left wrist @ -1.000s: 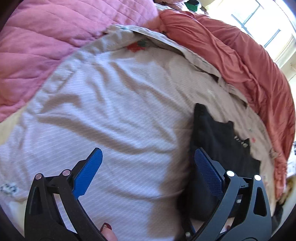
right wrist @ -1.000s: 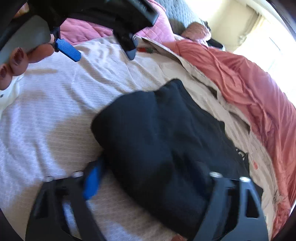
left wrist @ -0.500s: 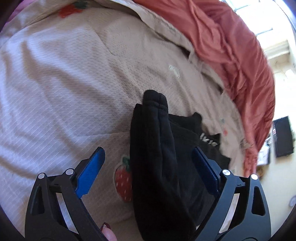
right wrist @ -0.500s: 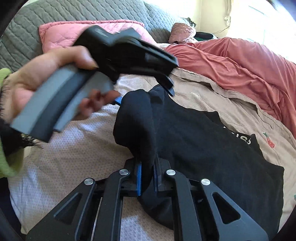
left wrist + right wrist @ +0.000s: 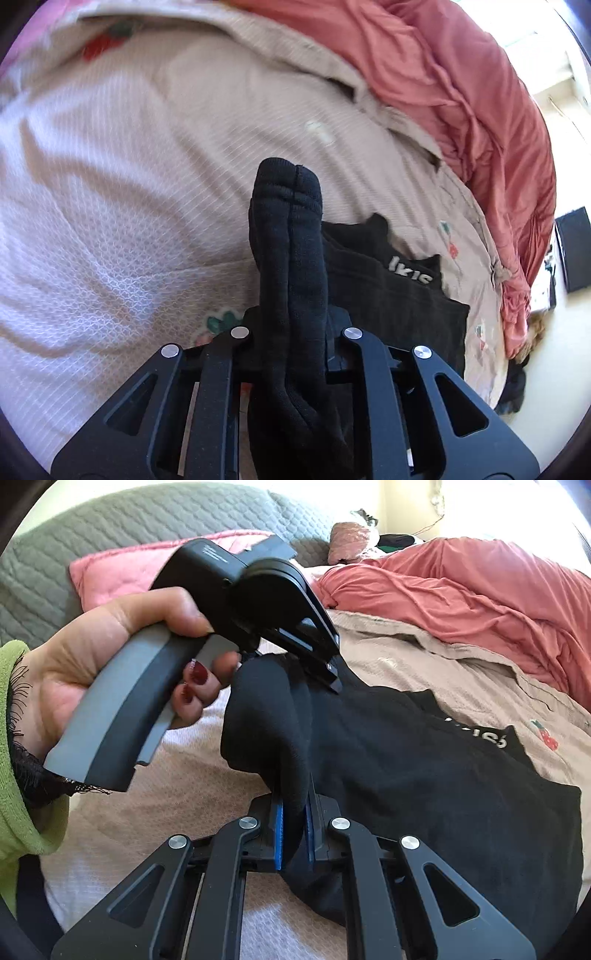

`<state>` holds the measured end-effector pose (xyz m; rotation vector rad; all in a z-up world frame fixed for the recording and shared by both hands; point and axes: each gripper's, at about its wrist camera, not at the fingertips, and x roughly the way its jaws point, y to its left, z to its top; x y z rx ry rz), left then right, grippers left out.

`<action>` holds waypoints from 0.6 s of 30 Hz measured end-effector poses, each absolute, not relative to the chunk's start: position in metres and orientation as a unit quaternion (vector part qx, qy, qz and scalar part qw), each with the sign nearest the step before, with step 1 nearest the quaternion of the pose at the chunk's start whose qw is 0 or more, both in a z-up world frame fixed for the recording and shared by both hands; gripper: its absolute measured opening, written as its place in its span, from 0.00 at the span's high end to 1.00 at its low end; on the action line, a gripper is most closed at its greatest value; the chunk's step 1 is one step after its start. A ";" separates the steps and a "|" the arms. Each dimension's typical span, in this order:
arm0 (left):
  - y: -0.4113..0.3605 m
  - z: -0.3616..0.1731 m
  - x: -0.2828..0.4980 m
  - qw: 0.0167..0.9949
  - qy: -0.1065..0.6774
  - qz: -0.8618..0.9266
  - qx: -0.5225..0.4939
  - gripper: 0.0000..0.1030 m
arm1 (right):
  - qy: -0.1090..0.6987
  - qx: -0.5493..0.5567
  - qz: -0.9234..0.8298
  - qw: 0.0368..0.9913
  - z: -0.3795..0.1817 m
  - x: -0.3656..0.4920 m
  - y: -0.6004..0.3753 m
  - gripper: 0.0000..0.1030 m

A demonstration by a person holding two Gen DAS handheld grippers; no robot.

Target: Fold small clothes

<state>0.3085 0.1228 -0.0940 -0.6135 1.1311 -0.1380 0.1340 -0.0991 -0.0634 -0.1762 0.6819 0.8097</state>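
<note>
Black garment (image 5: pixel 291 258) looking matt knit cloth; bedsheet (image 5: pixel 110 206) showing waffle-textured cotton; coral blanket (image 5: pixel 461 92), upper right, reading smooth, slightly sheeny.

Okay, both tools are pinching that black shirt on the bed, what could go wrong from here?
1. The left tool is closing on a thick bunched ridge of the black shirt; it may catch only some layers, which could slip out when lifted.
2. The right tool pinches close beside the left one, so most of the shirt lies unsupported and may drag and wrinkle across the beige bedspread.
</note>
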 end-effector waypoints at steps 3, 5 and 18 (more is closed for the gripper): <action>0.107 -0.071 0.309 0.803 0.517 -0.080 -0.286 0.92 | 0.320 -0.057 0.381 0.866 -0.051 0.135 -0.120 0.93; 0.087 -0.052 0.311 0.809 0.509 -0.094 -0.278 0.92 | 0.321 -0.029 0.374 0.870 -0.043 0.136 -0.140 0.93; -0.074 -0.014 0.316 0.810 0.527 -0.148 -0.211 0.92 | 0.318 0.070 0.298 0.897 -0.027 0.127 -0.280 0.93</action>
